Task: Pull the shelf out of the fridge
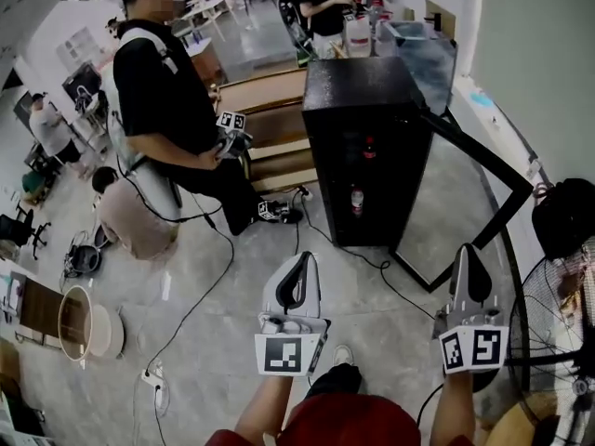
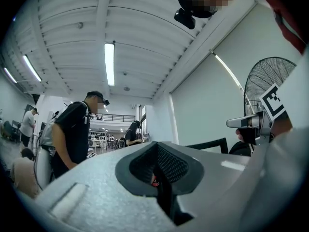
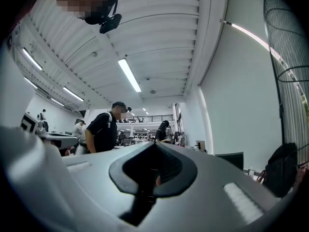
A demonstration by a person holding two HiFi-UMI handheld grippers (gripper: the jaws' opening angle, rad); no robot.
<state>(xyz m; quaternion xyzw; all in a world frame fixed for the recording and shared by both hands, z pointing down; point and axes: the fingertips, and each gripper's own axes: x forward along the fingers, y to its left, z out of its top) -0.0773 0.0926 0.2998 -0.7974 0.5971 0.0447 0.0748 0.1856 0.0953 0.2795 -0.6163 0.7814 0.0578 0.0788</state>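
Left gripper [image 1: 302, 258] & right gripper [image 1: 468, 249], btm of frame, both pressed together, empty; risk: bottles [image 1: 356, 200] in fridge [image 1: 367, 91], upper ctr, maybe tip if shelf jerks.

Two grippers are near: the left gripper [image 1: 303, 260] and the right gripper [image 1: 468, 252]. Farther off there is one black fridge [image 1: 358, 86] with two bottles [image 1: 369, 147] inside, and one fan [image 1: 548, 333] near on the right. Four other people are seen: one standing person [image 1: 163, 91], one crouching person [image 1: 130, 219] and one seated person [image 1: 48, 126] on the left, and one far person [image 1: 321, 7] behind the fridge.
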